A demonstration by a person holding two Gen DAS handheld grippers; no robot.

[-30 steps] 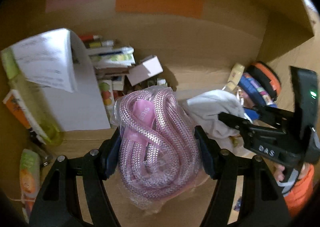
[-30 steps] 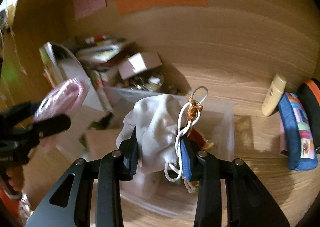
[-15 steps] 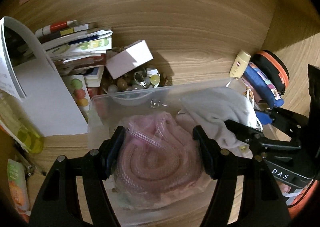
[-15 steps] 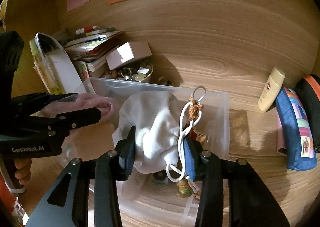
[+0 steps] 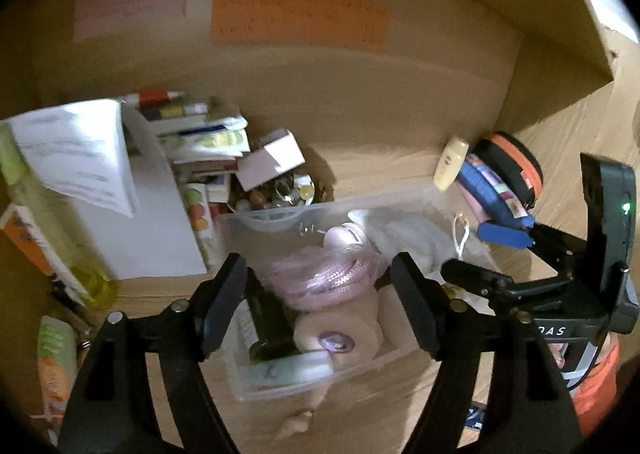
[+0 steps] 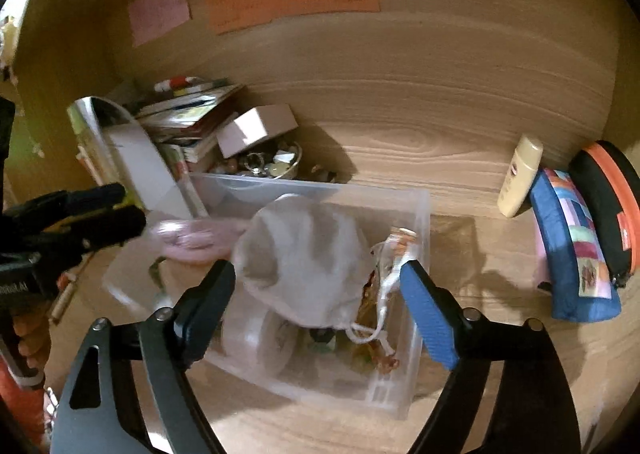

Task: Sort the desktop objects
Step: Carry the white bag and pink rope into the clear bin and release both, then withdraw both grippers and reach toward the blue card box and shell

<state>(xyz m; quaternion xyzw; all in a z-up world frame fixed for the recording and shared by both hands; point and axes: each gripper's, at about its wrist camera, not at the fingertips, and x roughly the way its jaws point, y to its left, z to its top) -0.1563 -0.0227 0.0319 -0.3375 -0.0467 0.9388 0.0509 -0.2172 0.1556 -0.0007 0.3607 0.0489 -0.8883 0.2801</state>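
A clear plastic bin (image 5: 240,222) sits on the wooden desk; it also shows in the right wrist view (image 6: 420,214). The bagged pink rope (image 5: 328,278) lies in the bin, seen too in the right wrist view (image 6: 192,238). A white drawstring pouch (image 6: 308,254) lies in the bin beside it (image 5: 416,238). My left gripper (image 5: 320,302) is open and empty just above the rope. My right gripper (image 6: 316,306) is open and empty above the pouch.
Left of the bin stand white papers (image 5: 100,174), a stack of books (image 5: 200,138), a pink box (image 5: 272,162) and a bowl of trinkets (image 5: 280,194). At the right lie a cream tube (image 6: 520,174), a blue pencil case (image 6: 576,246) and a black-orange case (image 6: 612,202).
Both grippers lowered their loads into the bin and opened. The pink rope and white pouch now lie released in the bin, and both grippers have drawn back.
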